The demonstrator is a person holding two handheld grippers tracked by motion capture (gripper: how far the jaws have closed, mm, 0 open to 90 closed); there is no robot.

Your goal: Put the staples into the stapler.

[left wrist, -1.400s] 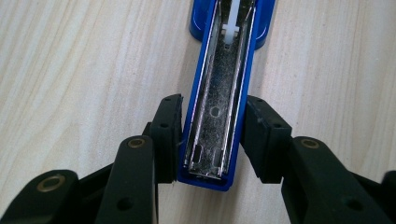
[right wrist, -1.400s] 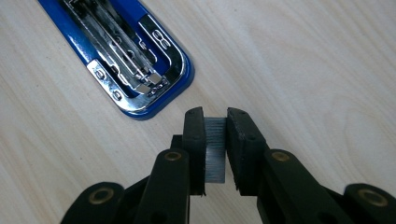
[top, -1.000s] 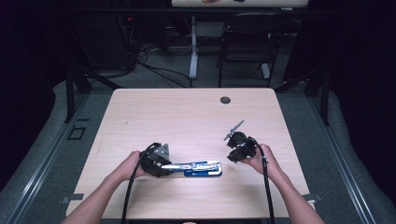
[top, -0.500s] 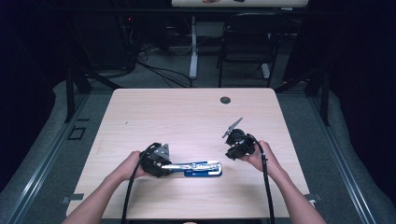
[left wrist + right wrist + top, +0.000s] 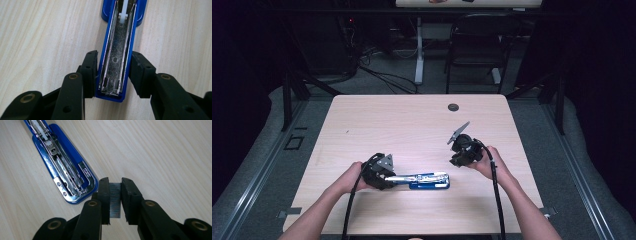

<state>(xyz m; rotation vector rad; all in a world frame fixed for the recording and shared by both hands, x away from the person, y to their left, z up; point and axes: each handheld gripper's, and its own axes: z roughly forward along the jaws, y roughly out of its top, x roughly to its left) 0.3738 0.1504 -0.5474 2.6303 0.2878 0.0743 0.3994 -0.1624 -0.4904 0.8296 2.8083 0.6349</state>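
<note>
- High view, lower left: left gripper (image 5: 384, 176) clenched on one end of the opened blue stapler (image 5: 422, 180), lying flat near the table's (image 5: 412, 125) front edge.
- Left gripper view: jaws press both stapler sides.
- High view, right of centre: right gripper (image 5: 460, 150), raised beside the stapler.
- Right gripper view: jaws pinching a strip of staples (image 5: 115, 200).

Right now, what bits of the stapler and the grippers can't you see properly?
- Stapler: its far end is cut off by the top edge of the left gripper view.
- Strip of staples: the right gripper's jaws cover its sides.
- Right gripper, high view: too small to tell what it holds.
</note>
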